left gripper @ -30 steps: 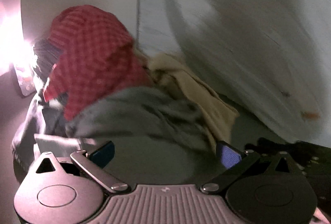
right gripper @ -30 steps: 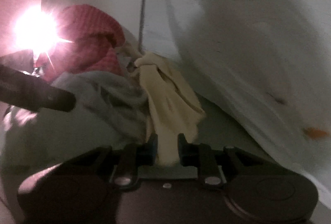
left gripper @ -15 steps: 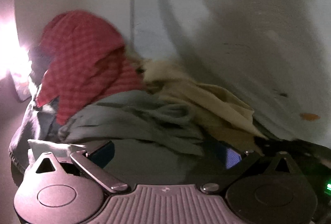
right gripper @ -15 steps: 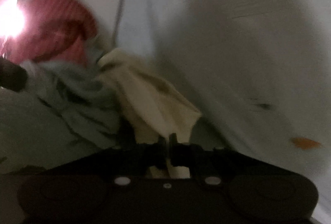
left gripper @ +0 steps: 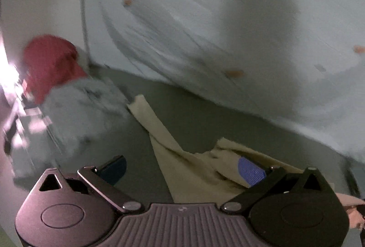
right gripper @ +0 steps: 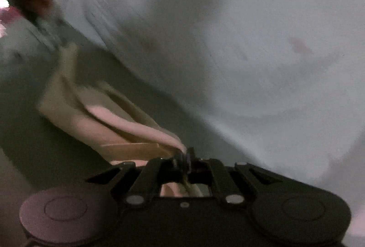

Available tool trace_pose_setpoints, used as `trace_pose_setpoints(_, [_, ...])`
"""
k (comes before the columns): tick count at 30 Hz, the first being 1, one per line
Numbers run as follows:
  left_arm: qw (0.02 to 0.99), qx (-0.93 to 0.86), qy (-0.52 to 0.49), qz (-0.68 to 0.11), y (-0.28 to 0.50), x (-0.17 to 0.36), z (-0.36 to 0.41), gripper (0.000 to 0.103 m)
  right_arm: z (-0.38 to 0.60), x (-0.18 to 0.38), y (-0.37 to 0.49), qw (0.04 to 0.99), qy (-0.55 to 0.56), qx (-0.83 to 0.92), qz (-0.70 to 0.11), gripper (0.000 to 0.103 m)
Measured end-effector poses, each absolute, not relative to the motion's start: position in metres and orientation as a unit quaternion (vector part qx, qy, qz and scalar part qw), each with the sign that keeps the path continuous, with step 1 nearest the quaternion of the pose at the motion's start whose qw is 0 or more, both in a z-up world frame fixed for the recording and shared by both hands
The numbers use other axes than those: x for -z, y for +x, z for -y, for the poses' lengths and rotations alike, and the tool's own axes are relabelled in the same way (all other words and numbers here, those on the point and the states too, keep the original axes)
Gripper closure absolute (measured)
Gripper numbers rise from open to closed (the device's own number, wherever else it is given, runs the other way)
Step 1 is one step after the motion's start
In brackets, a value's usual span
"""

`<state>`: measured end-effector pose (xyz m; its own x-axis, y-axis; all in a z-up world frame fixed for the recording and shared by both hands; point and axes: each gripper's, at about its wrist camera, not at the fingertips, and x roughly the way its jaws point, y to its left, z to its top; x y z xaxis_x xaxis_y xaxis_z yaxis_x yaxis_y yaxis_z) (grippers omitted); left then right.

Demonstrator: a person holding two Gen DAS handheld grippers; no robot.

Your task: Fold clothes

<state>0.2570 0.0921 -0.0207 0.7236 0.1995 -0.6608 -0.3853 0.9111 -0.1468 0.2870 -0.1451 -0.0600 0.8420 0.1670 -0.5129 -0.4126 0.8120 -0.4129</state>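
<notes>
Right gripper pinched cream garment's edge | left gripper spread wide over it | garment lay crumpled on grey surface, apart from pile | I judged: left should catch opposite corner, stretch flat before folding.

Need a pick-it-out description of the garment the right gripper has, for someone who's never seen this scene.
Start at the grey-green surface running along the pale wall. Heaped at its left end are a red garment and a grey garment. The cream garment lies apart from that pile, strung out flat toward the cameras, one end pinched in the shut right gripper; it is the only pale yellow piece.
</notes>
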Motion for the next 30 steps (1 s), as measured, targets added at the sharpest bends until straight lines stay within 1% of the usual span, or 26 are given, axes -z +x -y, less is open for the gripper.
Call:
trace_pose_setpoints(3, [0.901, -0.138, -0.161, -0.379, 0.242, 0.037, -0.050, 0.000, 0.198, 0.067, 0.269, 0.921, -0.252, -0.130, -0.268, 0.097])
trace_pose_setpoints(4, [0.895, -0.128, -0.178, -0.389, 0.238, 0.040, -0.042, 0.000, 0.215, 0.070, 0.263, 0.919, -0.248, -0.121, -0.280, 0.090])
trace_pose_setpoints(5, [0.889, -0.116, -0.194, -0.398, 0.236, 0.044, -0.035, 0.000, 0.233, 0.072, 0.256, 0.918, -0.244, -0.112, -0.292, 0.076])
trace_pose_setpoints(7, [0.883, -0.102, -0.205, -0.409, 0.235, 0.047, -0.027, 0.001, 0.268, 0.077, 0.244, 0.915, -0.236, -0.094, -0.315, 0.055])
trace_pose_setpoints(9, [0.883, -0.080, -0.195, -0.420, 0.239, 0.049, -0.021, 0.001, 0.295, 0.083, 0.234, 0.910, -0.231, -0.084, -0.333, 0.055])
trace_pose_setpoints(12, [0.885, -0.084, -0.182, -0.420, 0.244, 0.047, -0.020, 0.002, 0.262, 0.100, 0.242, 0.900, -0.256, -0.143, -0.324, 0.054])
trace_pose_setpoints(16, [0.882, -0.085, -0.181, -0.427, 0.243, 0.047, -0.020, 0.002, 0.220, 0.141, 0.249, 0.865, -0.330, -0.202, -0.321, 0.040])
trace_pose_setpoints(17, [0.879, -0.086, -0.179, -0.434, 0.240, 0.048, -0.018, 0.002, 0.213, 0.154, 0.251, 0.854, -0.349, -0.208, -0.324, 0.040])
trace_pose_setpoints(18, [0.876, -0.087, -0.176, -0.440, 0.237, 0.048, -0.014, 0.002, 0.209, 0.168, 0.253, 0.846, -0.360, -0.208, -0.334, 0.040])
trace_pose_setpoints(19, [0.874, -0.089, -0.174, -0.445, 0.232, 0.047, -0.012, 0.002, 0.206, 0.182, 0.254, 0.836, -0.372, -0.209, -0.345, 0.046])
trace_pose_setpoints(20, [0.873, -0.091, -0.173, -0.447, 0.230, 0.047, -0.012, 0.002, 0.203, 0.195, 0.257, 0.828, -0.380, -0.209, -0.355, 0.067])
trace_pose_setpoints(21, [0.872, -0.094, -0.171, -0.449, 0.228, 0.047, -0.014, 0.002, 0.204, 0.202, 0.259, 0.825, -0.379, -0.212, -0.363, 0.085])
trace_pose_setpoints(22, [0.871, -0.097, -0.169, -0.451, 0.228, 0.046, -0.016, 0.002, 0.207, 0.201, 0.256, 0.825, -0.375, -0.218, -0.361, 0.096])
trace_pose_setpoints(24, [0.870, -0.106, -0.166, -0.452, 0.227, 0.046, -0.021, 0.002, 0.207, 0.186, 0.250, 0.833, -0.366, -0.235, -0.343, 0.097])
trace_pose_setpoints(26, [0.865, -0.111, -0.168, -0.460, 0.229, 0.049, -0.027, 0.002, 0.208, 0.162, 0.235, 0.836, -0.324, -0.297, -0.327, 0.097])
trace_pose_setpoints(28, [0.858, -0.113, -0.176, -0.469, 0.231, 0.054, -0.032, 0.002, 0.210, 0.143, 0.214, 0.819, -0.272, -0.377, -0.336, 0.097])
trace_pose_setpoints(30, [0.852, -0.111, -0.186, -0.476, 0.234, 0.058, -0.036, 0.002, 0.207, 0.138, 0.198, 0.790, -0.228, -0.440, -0.362, 0.098])
